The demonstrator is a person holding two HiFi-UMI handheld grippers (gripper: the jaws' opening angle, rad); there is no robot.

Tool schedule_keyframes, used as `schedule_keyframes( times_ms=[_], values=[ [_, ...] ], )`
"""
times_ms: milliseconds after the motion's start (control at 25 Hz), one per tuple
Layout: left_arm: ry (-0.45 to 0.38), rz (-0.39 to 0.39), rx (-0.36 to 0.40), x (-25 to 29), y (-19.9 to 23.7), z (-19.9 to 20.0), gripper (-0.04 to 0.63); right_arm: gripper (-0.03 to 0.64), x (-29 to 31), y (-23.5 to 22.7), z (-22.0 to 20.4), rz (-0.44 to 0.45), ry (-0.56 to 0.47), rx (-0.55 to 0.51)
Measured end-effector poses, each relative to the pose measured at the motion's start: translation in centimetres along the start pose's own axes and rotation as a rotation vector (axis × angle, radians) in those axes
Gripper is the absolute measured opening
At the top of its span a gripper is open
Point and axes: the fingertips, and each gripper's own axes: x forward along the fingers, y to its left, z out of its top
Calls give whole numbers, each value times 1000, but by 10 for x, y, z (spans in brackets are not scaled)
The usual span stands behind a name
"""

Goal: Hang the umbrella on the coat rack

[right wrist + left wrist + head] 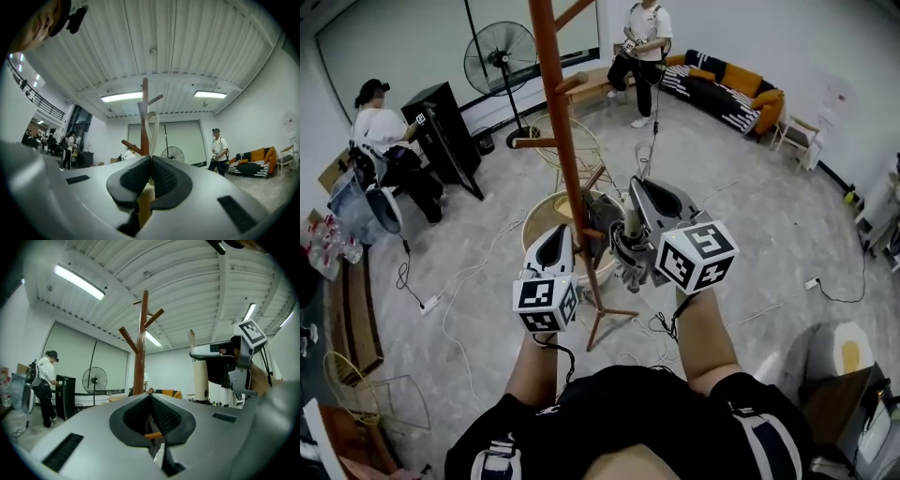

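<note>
The brown wooden coat rack (565,159) rises in the middle of the room with pegs angled up; it stands ahead of both grippers (139,357) (145,91). My right gripper (636,202) (151,159) is shut on the umbrella's cream handle (200,378), just right of the pole. The handle's strap loop (151,125) sticks up above the jaws, and the dark folded umbrella (623,253) hangs below them. My left gripper (556,234) (150,397) is shut, with nothing seen held, close to the pole's left side.
The rack's feet (614,314) spread on the floor among cables. A round wicker basket (546,220) sits behind the pole. A standing fan (500,58) and black cabinet (441,131) are at back left beside a seated person (380,131). Another person (645,37) and a sofa (727,84) are at the back.
</note>
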Motion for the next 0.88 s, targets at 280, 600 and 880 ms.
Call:
schedule_keyframes(
  times_ms=[280, 600, 880],
  values=[
    [4, 135, 8, 9, 11, -3, 14, 17, 33, -3, 42, 206, -34, 4],
    [22, 250, 2, -3, 39, -8, 14, 17, 74, 18, 84, 349, -26, -11],
    [33, 290, -3, -19, 48, -14, 14, 17, 89, 34, 98, 435, 11, -3]
  ],
)
